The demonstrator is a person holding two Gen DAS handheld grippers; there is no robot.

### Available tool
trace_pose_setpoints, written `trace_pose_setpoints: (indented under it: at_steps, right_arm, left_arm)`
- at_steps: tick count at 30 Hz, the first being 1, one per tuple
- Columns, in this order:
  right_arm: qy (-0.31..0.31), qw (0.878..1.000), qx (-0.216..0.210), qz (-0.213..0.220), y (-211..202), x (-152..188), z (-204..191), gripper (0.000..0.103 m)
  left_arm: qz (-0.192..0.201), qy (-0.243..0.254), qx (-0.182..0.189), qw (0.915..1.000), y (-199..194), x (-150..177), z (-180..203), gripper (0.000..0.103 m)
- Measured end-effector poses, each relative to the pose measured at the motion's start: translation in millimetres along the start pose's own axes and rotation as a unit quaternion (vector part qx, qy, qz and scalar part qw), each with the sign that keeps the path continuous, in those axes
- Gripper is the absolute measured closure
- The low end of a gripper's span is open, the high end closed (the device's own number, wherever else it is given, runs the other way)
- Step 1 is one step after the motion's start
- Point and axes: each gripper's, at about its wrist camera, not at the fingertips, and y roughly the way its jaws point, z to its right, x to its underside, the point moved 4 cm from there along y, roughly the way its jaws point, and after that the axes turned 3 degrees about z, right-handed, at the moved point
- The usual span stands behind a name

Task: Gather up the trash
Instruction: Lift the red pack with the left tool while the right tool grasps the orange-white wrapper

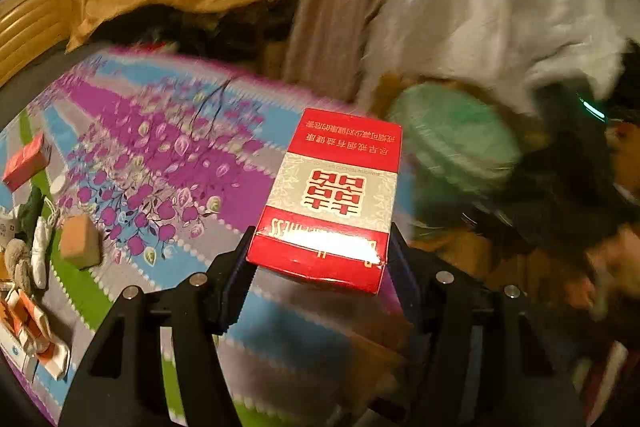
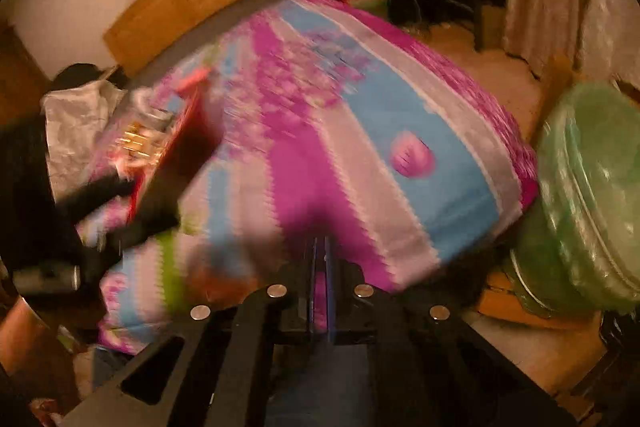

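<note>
In left wrist view, left gripper (image 1: pixel 320 259) clamps red cig pack (image 1: pixel 332 199); right view only: right gripper (image 2: pixel 320 267) fingers pressed together, empty, beside green bin (image 2: pixel 588 195).

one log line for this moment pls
left gripper: shut on red cigarette box | right gripper: shut, empty | green-lined bin: beside table

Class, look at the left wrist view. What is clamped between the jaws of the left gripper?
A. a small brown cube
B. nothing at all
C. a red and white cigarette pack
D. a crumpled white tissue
C: the left gripper has its jaws closed on either side of the red and white cigarette pack, held up above the patterned mat, while the small brown cube lies apart on the mat.
</note>
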Motion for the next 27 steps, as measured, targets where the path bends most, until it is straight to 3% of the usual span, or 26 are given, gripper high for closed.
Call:
trace_pose_setpoints:
  at_steps: [2, 5, 9, 12, 18, 23, 24, 25, 26, 27]
  right_arm:
    - [-0.021, 0.999, -0.035, -0.018, 5, 19, -12, 0.098]
    - [-0.081, 0.996, -0.03, -0.023, 12, 36, -28, 0.098]
    - [-0.068, 0.997, -0.036, -0.001, 8, 17, -26, 0.098]
    - [-0.099, 0.994, -0.043, 0.021, 2, 2, -39, 0.098]
    - [-0.162, 0.983, -0.088, 0.02, 29, -22, -102, 0.098]
    - [-0.231, 0.963, -0.14, 0.018, 69, -38, -191, 0.097]
    - [-0.252, 0.955, -0.153, 0.02, 76, -39, -215, 0.095]
    - [-0.27, 0.948, -0.166, 0.023, 85, -41, -240, 0.081]
    - [-0.282, 0.944, -0.171, 0.027, 90, -41, -258, 0.059]
    - [-0.297, 0.937, -0.179, 0.034, 97, -42, -279, 0.047]
  left_arm:
    - [-0.005, -0.019, -0.01, 0.9998, 9, 2, -4, 0.044]
    - [-0.008, -0.026, -0.022, 0.9994, -3, 16, -6, 0.044]
    - [-0.005, -0.032, -0.044, 0.9985, -25, 28, -25, 0.044]
    - [0.013, -0.066, -0.067, 0.9955, -46, 33, -49, 0.044]
    - [0.04, -0.114, -0.128, 0.9844, -103, 68, -78, 0.043]
    - [0.037, -0.161, -0.197, 0.9662, -152, 119, -106, 0.043]
    - [0.037, -0.169, -0.209, 0.9626, -161, 129, -111, 0.043]
    - [0.038, -0.181, -0.22, 0.9578, -171, 140, -115, 0.043]
    - [0.041, -0.192, -0.227, 0.9539, -178, 148, -120, 0.043]
    - [0.044, -0.204, -0.233, 0.9499, -185, 155, -122, 0.043]
